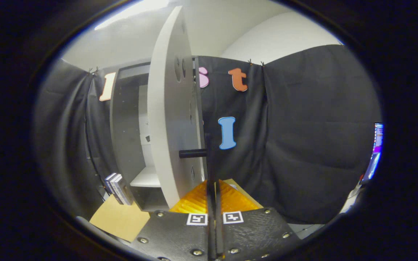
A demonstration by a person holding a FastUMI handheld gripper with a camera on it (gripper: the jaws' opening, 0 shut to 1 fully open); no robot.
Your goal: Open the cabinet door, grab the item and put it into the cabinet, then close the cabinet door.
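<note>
Black cloth backdrop; tool (214, 188) clamped on handle (209, 159) of open cabinet door (169, 119); boxes (116, 188) beside cabinet (129, 127).

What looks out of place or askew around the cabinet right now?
Nothing stands out. The grey cabinet door stands open, the gripper has its jaws shut on the thin black bar handle, and the striped box sits beside the cabinet.

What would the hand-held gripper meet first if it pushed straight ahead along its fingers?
The hand-held gripper is shut on the cabinet door's black bar handle. Straight on, it would likely press into the open cabinet door behind that handle; depth is unclear.
</note>
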